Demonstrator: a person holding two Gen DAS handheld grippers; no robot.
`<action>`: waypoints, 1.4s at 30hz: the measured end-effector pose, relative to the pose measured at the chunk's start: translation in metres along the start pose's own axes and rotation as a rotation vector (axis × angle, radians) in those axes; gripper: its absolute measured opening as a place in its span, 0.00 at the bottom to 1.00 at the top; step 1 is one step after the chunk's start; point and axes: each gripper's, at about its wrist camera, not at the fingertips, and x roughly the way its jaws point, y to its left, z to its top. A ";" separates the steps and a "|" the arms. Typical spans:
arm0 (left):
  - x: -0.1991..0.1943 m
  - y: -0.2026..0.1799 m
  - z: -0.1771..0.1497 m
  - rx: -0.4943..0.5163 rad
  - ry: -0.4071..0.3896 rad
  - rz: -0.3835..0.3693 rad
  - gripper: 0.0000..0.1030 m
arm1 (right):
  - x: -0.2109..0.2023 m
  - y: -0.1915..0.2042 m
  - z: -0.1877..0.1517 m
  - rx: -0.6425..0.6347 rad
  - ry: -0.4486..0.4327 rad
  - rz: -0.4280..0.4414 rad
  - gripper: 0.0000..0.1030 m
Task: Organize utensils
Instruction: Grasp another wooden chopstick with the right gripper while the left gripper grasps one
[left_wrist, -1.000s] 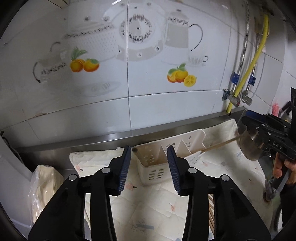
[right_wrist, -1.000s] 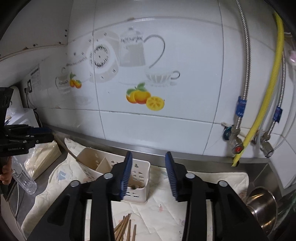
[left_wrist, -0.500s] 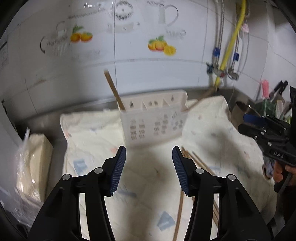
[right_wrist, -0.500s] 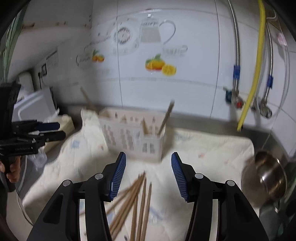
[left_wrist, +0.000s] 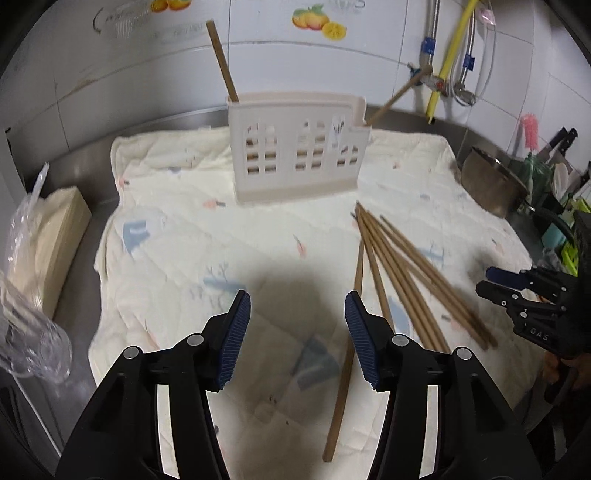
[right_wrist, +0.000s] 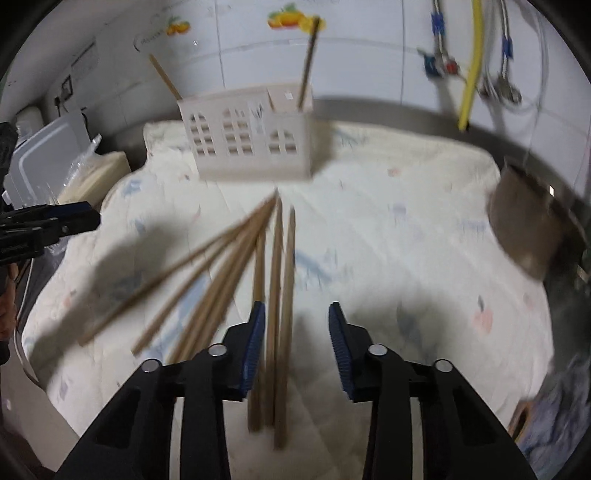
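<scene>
Left wrist view: the left gripper (left_wrist: 297, 332) hangs above a pale quilted cloth (left_wrist: 177, 236) with its jaws spread and nothing between them. A white utensil holder (left_wrist: 295, 147) stands upright at the far side of the cloth, near the tiled wall; one chopstick (left_wrist: 221, 61) leans out of its left end and another (left_wrist: 397, 94) out of its right end. A loose bundle of chopsticks (left_wrist: 402, 273) lies flat on the cloth to the right of the jaws, apart from the holder. The right gripper (left_wrist: 495, 280) shows at the right edge. A metal pot (left_wrist: 491, 181) sits beyond the cloth. Right wrist view, blurred: the right gripper (right_wrist: 297, 347) is low over the bundle (right_wrist: 221, 273); its jaws have just been closing but stand apart, with two chopsticks lying between them, not pinched. The holder (right_wrist: 251, 136) stands beyond the tips.
</scene>
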 end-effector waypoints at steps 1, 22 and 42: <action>0.001 -0.001 -0.003 0.002 0.005 -0.001 0.52 | 0.003 -0.001 -0.006 0.006 0.015 0.001 0.26; 0.017 -0.019 -0.054 0.071 0.117 -0.063 0.33 | 0.013 0.007 -0.026 -0.033 0.077 0.015 0.12; 0.037 -0.028 -0.064 0.068 0.147 -0.076 0.09 | 0.013 0.011 -0.039 -0.044 0.066 -0.009 0.11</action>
